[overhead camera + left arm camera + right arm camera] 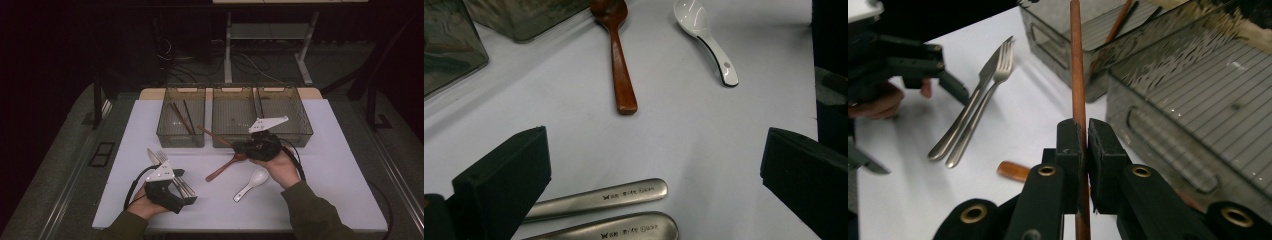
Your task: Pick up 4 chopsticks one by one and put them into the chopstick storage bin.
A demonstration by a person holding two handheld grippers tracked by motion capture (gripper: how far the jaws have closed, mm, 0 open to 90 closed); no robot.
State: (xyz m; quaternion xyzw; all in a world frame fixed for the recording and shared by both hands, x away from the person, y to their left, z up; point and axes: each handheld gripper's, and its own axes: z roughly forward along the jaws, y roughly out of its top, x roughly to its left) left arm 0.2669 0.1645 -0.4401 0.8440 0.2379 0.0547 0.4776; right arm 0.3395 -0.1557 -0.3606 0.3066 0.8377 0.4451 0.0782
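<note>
My right gripper (242,147) (1085,136) is shut on a brown chopstick (214,135) (1077,65), held just above the table in front of the bins. The stick points toward the left bin (180,140). Below it on the table lie a wooden spoon (223,167) (618,65) and a white ceramic spoon (252,182) (709,40). At the front left, my left gripper (184,188) (656,150) stands open over the handles of a metal fork (162,157) (998,70) and knife (151,156) (975,100). Its pads are apart from both handles.
Three smoky clear bins stand in a row at the back of the white table (340,165). The left bin holds a few dark chopsticks (183,118); the middle bin (235,89) and right bin (296,107) look nearly bare. Table legs and cables lie beyond.
</note>
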